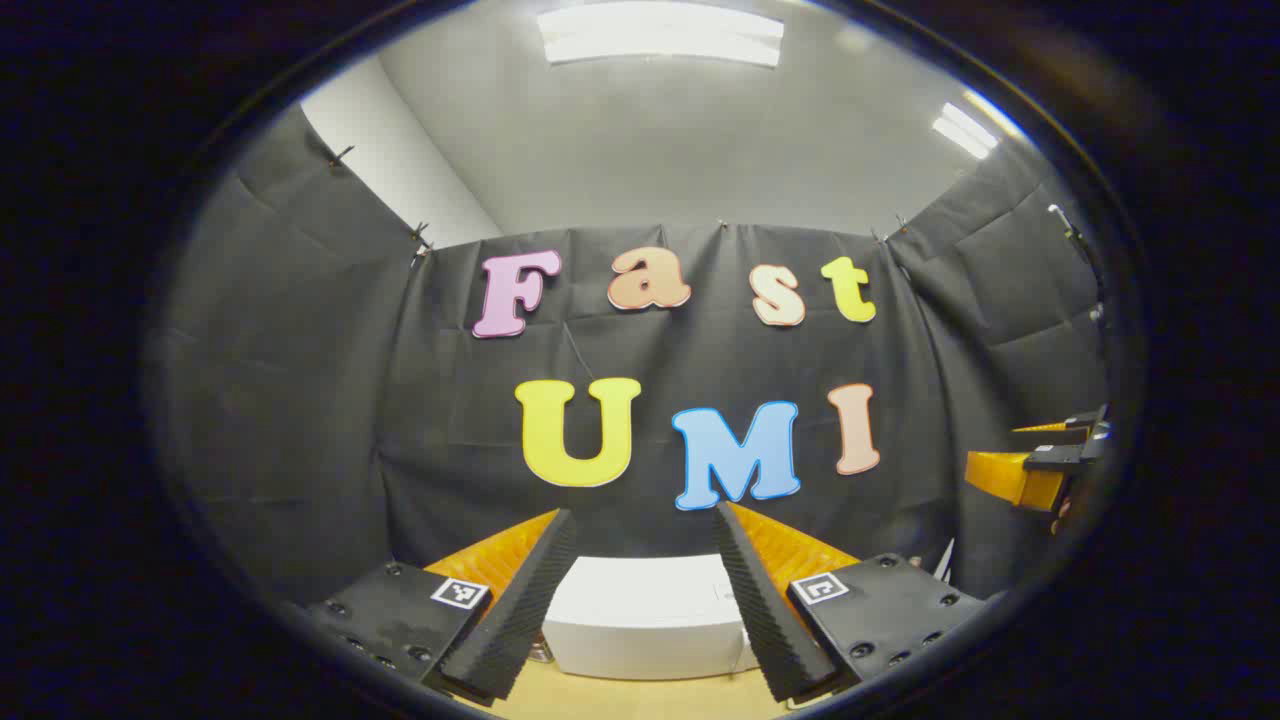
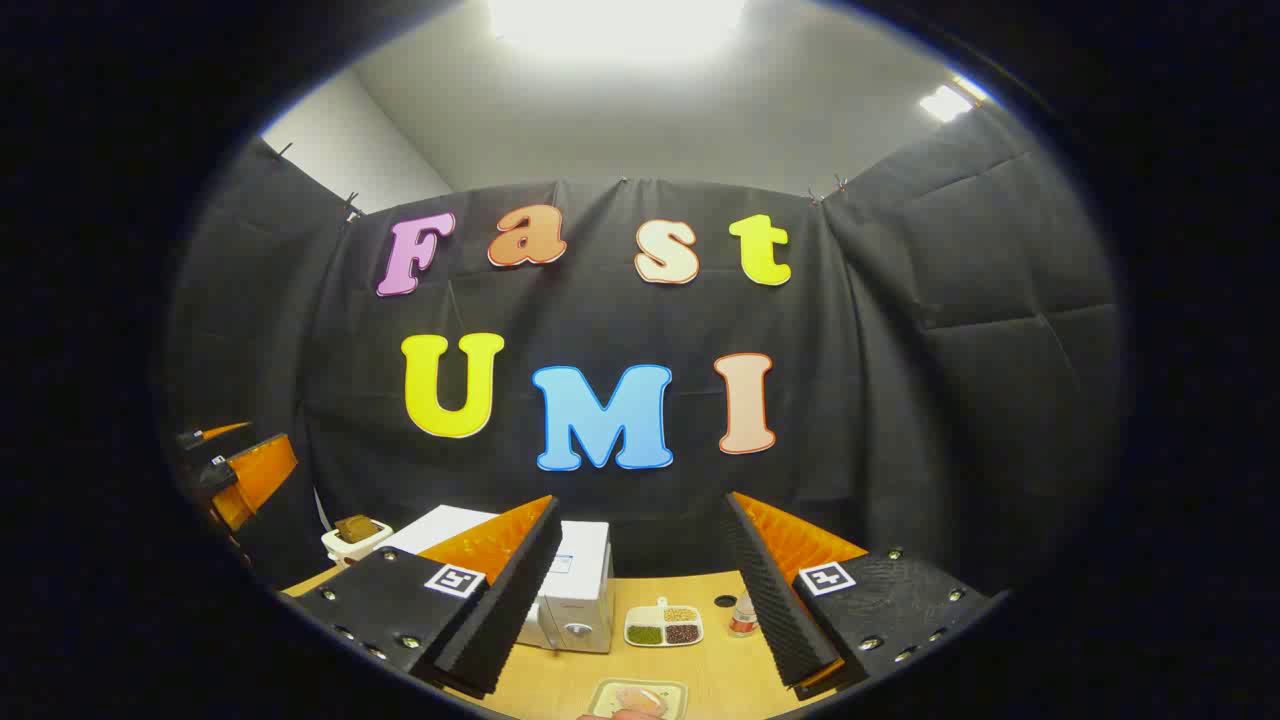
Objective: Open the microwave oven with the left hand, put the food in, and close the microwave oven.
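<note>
A: What does the left gripper view give?
B: The left gripper (image 1: 640, 600) spread wide, holding nothing, raised over the white microwave oven (image 1: 645, 620) on the wooden table (image 1: 620, 698).

A: And the right gripper view?
B: The right gripper (image 2: 640, 590) also wide and empty. The microwave oven (image 2: 575, 590) sits left, door closed; the food plate (image 2: 637, 697) lies near the table's front edge.

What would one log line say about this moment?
stage: start | left gripper: open, facing microwave | right gripper: open, empty | food plate: on table | microwave door: appears shut
</note>
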{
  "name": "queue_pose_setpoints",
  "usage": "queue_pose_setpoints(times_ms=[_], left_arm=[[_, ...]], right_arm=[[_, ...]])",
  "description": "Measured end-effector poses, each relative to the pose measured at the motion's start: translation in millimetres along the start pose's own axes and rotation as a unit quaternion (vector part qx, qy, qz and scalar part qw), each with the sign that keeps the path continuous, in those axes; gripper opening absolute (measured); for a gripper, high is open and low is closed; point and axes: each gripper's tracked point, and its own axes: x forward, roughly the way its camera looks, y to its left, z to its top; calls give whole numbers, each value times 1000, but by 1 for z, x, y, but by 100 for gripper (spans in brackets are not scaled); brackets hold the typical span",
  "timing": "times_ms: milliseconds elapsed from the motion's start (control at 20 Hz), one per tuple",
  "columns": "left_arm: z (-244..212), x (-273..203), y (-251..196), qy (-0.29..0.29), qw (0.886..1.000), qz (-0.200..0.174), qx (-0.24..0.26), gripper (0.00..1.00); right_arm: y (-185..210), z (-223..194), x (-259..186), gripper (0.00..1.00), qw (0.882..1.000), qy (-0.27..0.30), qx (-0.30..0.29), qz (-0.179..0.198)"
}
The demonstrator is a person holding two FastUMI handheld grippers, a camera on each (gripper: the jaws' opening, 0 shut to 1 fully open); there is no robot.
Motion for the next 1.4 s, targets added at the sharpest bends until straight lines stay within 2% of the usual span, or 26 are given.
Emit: queue_pose_setpoints(times_ms=[150,300,600,750,1000,1200,1400], left_arm=[[3,-1,-4,-3,1000,3,-15,94],[8,-2,-17,-10,999,-17,-32,94],[-17,4,-33,29,998,-44,-38,94],[-24,7,-33,35,998,-44,-35,95],[-21,12,-47,5,998,-53,-42,94],[-57,20,-61,27,998,-48,-43,94],[-112,32,-78,48,996,-50,-50,94]], right_arm=[[-1,3,3,98,1000,-4,6,8],[-2,1,2,98,1000,-4,1,8],[-8,0,4,98,1000,-7,4,1],[-10,-1,4,98,1000,-5,1,0],[-16,-8,7,98,1000,-2,-3,2],[-24,-21,9,98,1000,7,-2,3],[-33,-38,8,98,1000,12,-4,4]])
